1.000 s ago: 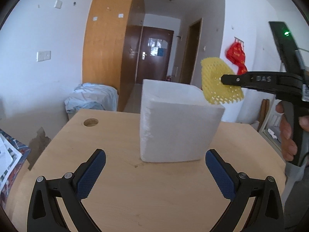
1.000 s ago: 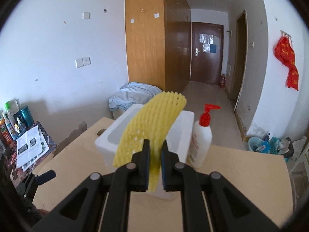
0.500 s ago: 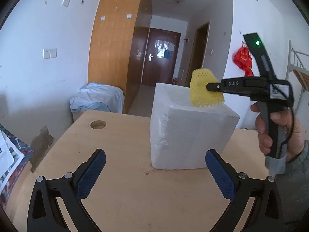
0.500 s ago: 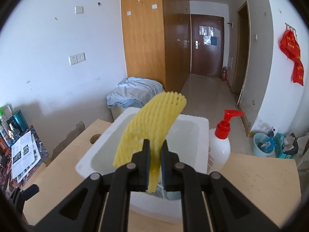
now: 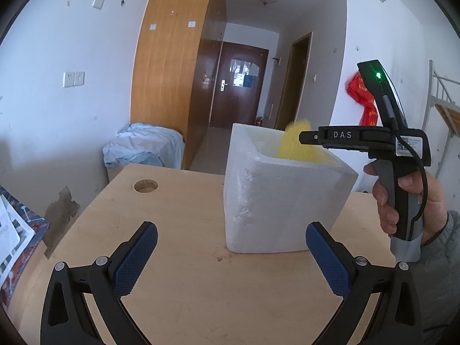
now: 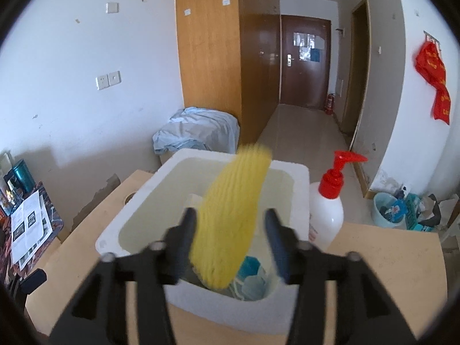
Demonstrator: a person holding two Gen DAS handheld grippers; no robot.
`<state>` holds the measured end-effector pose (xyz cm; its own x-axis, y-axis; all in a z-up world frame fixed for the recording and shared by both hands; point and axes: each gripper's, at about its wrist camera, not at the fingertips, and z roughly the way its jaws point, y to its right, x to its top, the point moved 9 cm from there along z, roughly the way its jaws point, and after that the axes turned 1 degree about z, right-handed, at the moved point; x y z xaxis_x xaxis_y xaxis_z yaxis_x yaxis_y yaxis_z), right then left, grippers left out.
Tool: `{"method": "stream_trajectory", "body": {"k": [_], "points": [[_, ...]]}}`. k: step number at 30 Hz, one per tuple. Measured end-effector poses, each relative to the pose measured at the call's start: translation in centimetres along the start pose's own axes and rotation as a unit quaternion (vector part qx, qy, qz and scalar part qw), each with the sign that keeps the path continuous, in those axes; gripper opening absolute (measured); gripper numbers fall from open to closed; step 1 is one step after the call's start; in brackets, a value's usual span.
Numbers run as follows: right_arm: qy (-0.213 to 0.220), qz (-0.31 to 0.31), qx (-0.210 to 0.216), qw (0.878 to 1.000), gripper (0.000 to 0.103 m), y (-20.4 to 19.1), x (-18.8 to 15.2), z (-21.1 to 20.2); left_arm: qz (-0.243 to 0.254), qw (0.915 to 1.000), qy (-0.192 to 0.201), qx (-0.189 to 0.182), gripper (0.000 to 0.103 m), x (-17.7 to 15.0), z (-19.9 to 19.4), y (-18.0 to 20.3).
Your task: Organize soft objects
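— Starting from the left of the left wrist view: what lies on that side?

— Papers on a patterned surface (image 5: pixel 11 230) at the far left edge, then the wooden table (image 5: pixel 184 201) with a round hole (image 5: pixel 146 186) near its back corner. Behind the table sits a heap of pale blue cloth (image 5: pixel 143 149).

— And the left gripper (image 5: pixel 231 247)?

— It hangs low over the table with its jaws spread wide and nothing between the blue pads (image 5: pixel 135 261). The white foam box (image 5: pixel 281 195) stands on the table just beyond it.

— Where is the task's thing?

— The yellow foam net (image 6: pixel 230 215) is above the open box. In the right wrist view it sits between the fingers of the right gripper (image 6: pixel 233 238), blurred, its lower end dipping inside the box walls over some blue and white soft items (image 6: pixel 253 279) on the bottom.

— Is the right gripper pinching it?

— No. Its jaws are parted, with the net loose in the gap. Whether the net brushes the left-hand finger I cannot tell, because of the blur.

— What shows further right?

— A white pump bottle with a red top (image 6: pixel 327 210) stands on the table just beside the box's right wall. From the left wrist view, the person's right hand (image 5: pixel 408 201) grips the tool's handle to the right of the box. Past the table edge a blue basin of clutter (image 6: pixel 388 210) rests on the floor, and a red hanging (image 6: pixel 434 80) is on the far wall.
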<state>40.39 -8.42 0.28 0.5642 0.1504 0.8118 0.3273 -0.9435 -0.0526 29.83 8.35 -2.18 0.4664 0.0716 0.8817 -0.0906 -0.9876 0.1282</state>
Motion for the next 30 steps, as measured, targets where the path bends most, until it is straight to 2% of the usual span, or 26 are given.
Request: {"method": "stream_trajectory", "body": {"k": [6,15,23,30], "points": [[0.004,-0.002,0.000,1.000,0.056,-0.1,0.4,-0.7,0.005,1.0000,0.004,-0.003,0.103,0.1,-0.4,0.5],[-0.003,-0.004,-0.009,1.000,0.056,0.2,-1.5,-2.3,-0.001,0.9999,0.009,-0.006,0.103,0.3,-1.1,1.1],[0.005,0.012,-0.015,1.000,0.056,1.2,-4.1,-6.2,0.002,0.9997,0.015,-0.017,0.103,0.4,-2.5,2.2],[0.006,0.006,-0.046,0.999,0.061,2.2,-8.1,-10.0,0.015,0.9992,0.016,-0.035,0.103,0.0,-3.6,4.4]]}}
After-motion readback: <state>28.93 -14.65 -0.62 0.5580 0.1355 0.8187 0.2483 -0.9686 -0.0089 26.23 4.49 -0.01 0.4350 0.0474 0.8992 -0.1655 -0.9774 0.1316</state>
